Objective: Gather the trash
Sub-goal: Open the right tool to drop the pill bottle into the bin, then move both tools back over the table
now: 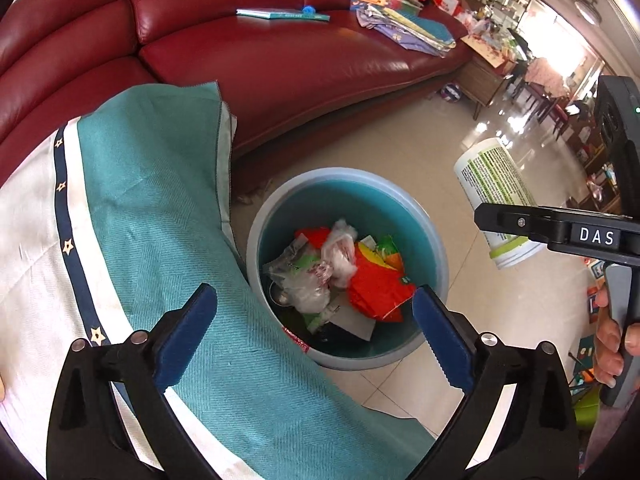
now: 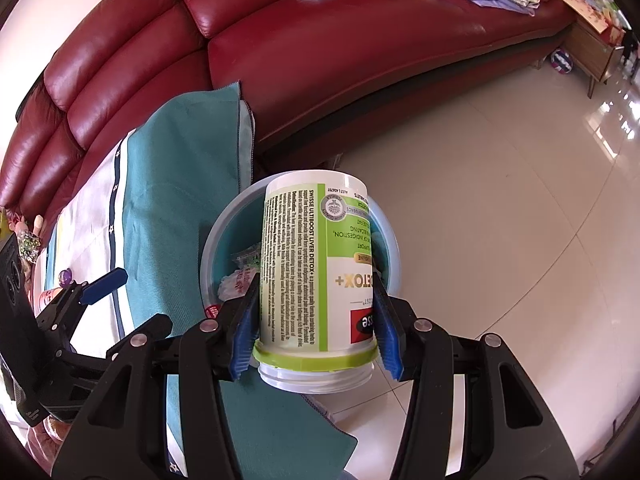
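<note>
Gripping a white bottle labelled "SWISSE ULTIBOOST LIVER DETOX+", upside down, the right claw holds it above the bin on the floor — inside lie crumpled wrappers and plastic bags. Left claw gapes wide, holding nothing.

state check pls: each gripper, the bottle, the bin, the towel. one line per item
left gripper: open, empty, above the bin's near rim.
right gripper: shut on the supplement bottle.
supplement bottle: held near its neck, no cap, mouth toward the camera, not yet in the bin.
trash bin: upright on the floor, no lid, partly filled with wrappers and plastic.
teal towel: draped flat beside the bin, edge overlapping its rim.
</note>
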### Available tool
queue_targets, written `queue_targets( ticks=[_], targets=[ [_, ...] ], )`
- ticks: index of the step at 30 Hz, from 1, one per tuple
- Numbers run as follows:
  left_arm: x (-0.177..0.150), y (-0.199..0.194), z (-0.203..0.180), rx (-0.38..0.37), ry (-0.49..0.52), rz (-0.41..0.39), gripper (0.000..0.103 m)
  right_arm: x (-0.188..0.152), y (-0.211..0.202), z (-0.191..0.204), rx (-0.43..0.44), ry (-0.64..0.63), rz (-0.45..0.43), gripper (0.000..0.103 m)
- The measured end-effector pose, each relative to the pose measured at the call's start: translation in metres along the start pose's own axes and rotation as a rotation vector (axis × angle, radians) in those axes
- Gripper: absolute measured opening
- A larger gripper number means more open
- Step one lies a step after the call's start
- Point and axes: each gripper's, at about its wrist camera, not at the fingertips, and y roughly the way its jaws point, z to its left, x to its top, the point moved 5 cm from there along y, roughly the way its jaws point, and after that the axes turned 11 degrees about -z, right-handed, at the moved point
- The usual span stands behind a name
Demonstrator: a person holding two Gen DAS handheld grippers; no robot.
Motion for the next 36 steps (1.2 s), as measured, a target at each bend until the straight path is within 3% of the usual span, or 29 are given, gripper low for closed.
queue_targets(
  ticks=[9, 23, 25, 26, 31, 36],
  targets=[
    [-0.017, -0.016, 0.016, 0.027, 0.024, -0.001, 0.099, 0.001, 0.009, 0.013, -0.008, -0.025, 0.021, 0.048],
    [-0.028, -0.026, 0.046, 0.032, -0.024, 0.011, 0.099, 0.001, 0.029, 0.048, -0.017, -0.075, 0.053, 0.049],
    [-0.03, -0.028, 0.049, 0.034, -0.023, 0.012, 0.099, 0.001, 0.029, 0.05, -0.027, -0.081, 0.054, 0.072],
    [-0.031, -0.029, 0.049, 0.035, -0.023, 0.012, 0.099, 0.001, 0.028, 0.052, -0.034, -0.086, 0.047, 0.076],
    [-0.034, -0.033, 0.056, 0.039, -0.031, 0.008, 0.099, -0.002, 0.031, 0.056, -0.046, -0.077, 0.077, 0.085],
    [-0.04, -0.038, 0.062, 0.035, -0.046, 0.009, 0.099, -0.007, 0.029, 0.056, -0.075, -0.085, 0.097, 0.086]
  ],
)
